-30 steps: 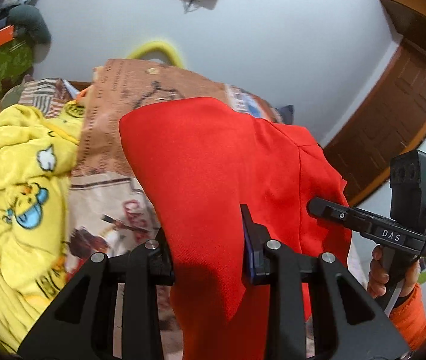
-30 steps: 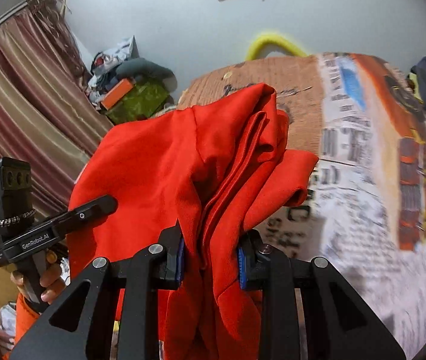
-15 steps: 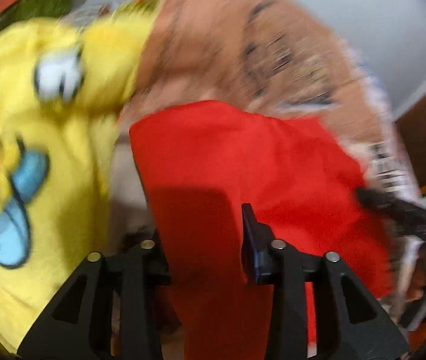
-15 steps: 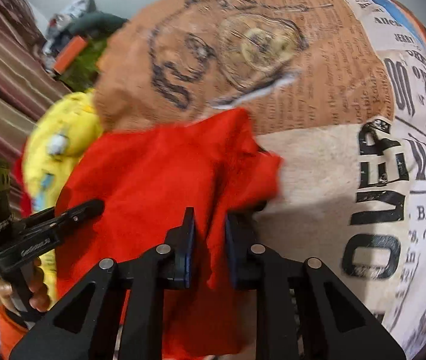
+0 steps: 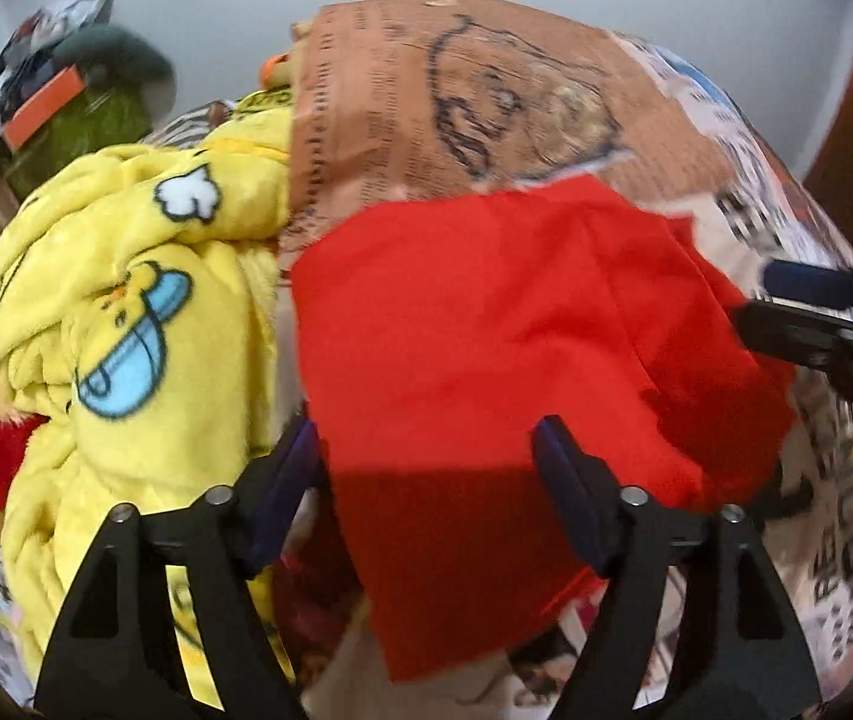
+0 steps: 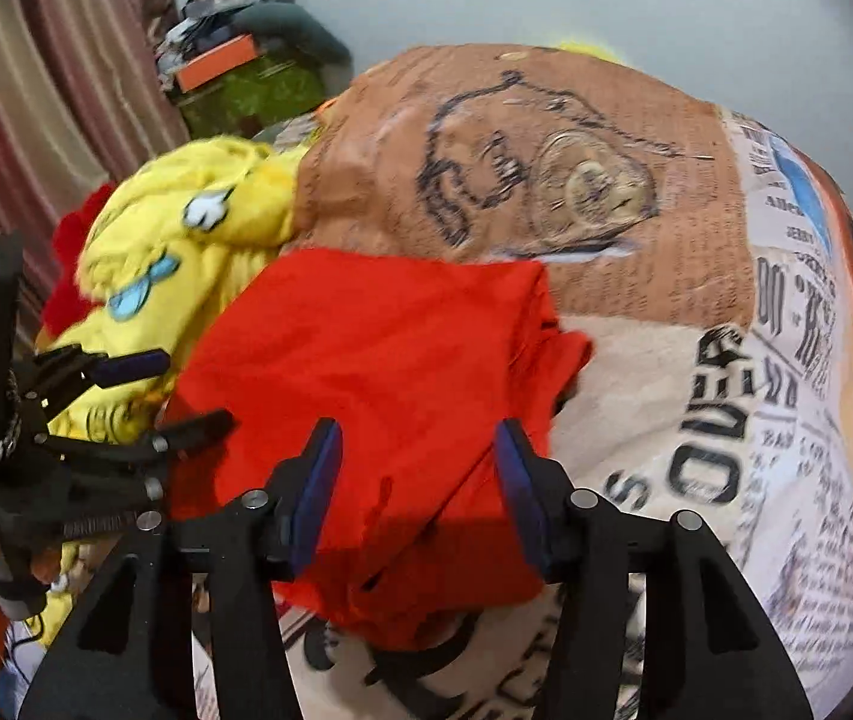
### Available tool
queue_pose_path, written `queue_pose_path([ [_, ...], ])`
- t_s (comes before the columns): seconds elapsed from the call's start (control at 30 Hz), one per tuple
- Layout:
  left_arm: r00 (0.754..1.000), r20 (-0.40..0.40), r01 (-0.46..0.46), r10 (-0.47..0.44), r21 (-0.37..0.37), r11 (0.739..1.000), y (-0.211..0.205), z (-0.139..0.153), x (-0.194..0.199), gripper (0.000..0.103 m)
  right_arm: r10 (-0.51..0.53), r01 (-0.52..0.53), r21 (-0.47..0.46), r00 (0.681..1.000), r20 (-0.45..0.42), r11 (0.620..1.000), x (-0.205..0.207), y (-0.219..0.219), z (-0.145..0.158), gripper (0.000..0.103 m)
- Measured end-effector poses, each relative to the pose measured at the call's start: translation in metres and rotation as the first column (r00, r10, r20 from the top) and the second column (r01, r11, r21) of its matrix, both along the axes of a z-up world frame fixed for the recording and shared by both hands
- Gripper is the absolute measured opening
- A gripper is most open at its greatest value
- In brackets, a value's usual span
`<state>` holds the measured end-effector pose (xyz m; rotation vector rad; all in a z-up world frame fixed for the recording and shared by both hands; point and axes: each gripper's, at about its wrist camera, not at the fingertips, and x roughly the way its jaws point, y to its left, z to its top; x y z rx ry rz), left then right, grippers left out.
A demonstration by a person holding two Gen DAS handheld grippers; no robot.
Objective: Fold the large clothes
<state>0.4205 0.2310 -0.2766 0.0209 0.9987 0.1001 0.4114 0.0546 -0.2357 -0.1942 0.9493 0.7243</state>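
Blur hid whether the pads touched the red garment (image 5: 486, 324) lying between both claws, left (image 5: 426, 456) and right (image 6: 414, 468), whose jaws had just spread apart.

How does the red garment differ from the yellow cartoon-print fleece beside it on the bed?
The red garment is plain, thin and smooth; the yellow cartoon-print fleece is fuzzy, with blue and white cartoon figures. The red garment lies mostly flat, in folded layers, while the yellow fleece sits bunched in a heap. Both rest on the newspaper-print bedspread, side by side.
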Motion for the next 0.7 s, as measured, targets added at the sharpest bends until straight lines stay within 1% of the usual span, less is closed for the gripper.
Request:
queue_pose_path([
  [0.03,1.000,-0.007,0.005,-0.005,0.020,1.000,-0.005,-0.004,-0.005,0.078,0.006,-0.006,-0.036,1.000,-0.012,0.999,-0.002,0.003,-0.008,0.049],
  [0.07,1.000,-0.019,0.000,0.000,0.035,0.999,-0.007,-0.011,-0.009,0.084,0.002,-0.003,-0.068,1.000,-0.025,0.998,0.000,0.006,-0.015,0.049],
  [0.1,0.999,-0.033,-0.009,0.010,0.041,0.999,-0.007,-0.016,-0.012,0.088,-0.008,0.003,-0.107,0.999,-0.044,0.994,0.002,0.005,-0.025,0.049],
  [0.17,0.996,-0.083,-0.027,0.030,0.030,0.999,-0.004,-0.031,-0.020,0.089,-0.030,0.015,-0.176,0.996,-0.084,0.984,0.004,-0.002,-0.044,0.049],
  [0.23,0.994,-0.103,-0.043,0.046,0.029,0.999,-0.002,-0.039,-0.030,0.091,-0.024,0.016,-0.179,0.999,-0.046,0.984,-0.001,-0.014,-0.046,0.049],
  [0.27,0.992,-0.114,-0.044,0.049,0.043,0.998,-0.003,-0.043,-0.036,0.091,-0.024,0.015,-0.181,0.999,-0.045,0.983,-0.003,-0.017,-0.045,0.049],
  [0.37,0.984,-0.163,-0.047,0.070,0.137,0.989,-0.008,-0.054,-0.051,0.090,-0.035,0.026,-0.186,0.998,-0.049,0.982,-0.009,-0.029,-0.037,0.049],
  [0.43,0.980,-0.182,-0.048,0.079,0.166,0.985,-0.010,-0.057,-0.061,0.088,-0.043,0.030,-0.186,0.997,-0.067,0.982,-0.014,-0.036,-0.033,0.049],
  [0.5,0.981,-0.178,-0.054,0.081,0.153,0.987,-0.011,-0.050,-0.073,0.088,-0.048,0.035,-0.174,0.997,-0.068,0.984,-0.022,-0.044,-0.026,0.049],
  [0.53,0.983,-0.163,-0.060,0.083,0.140,0.988,-0.011,-0.042,-0.080,0.088,-0.050,0.039,-0.169,0.997,-0.066,0.985,-0.028,-0.049,-0.021,0.049],
  [0.6,0.989,-0.120,-0.072,0.087,0.118,0.990,-0.013,-0.021,-0.092,0.088,-0.061,0.052,-0.154,0.997,-0.055,0.987,-0.038,-0.055,-0.010,0.049],
  [0.67,0.993,-0.071,-0.085,0.092,0.101,0.991,-0.016,0.004,-0.104,0.088,-0.068,0.063,-0.119,0.997,-0.044,0.991,-0.048,-0.062,0.006,0.049],
  [0.7,0.995,-0.035,-0.090,0.094,0.093,0.992,-0.019,0.022,-0.111,0.088,-0.071,0.067,-0.095,0.997,-0.038,0.993,-0.055,-0.066,0.017,0.049],
])
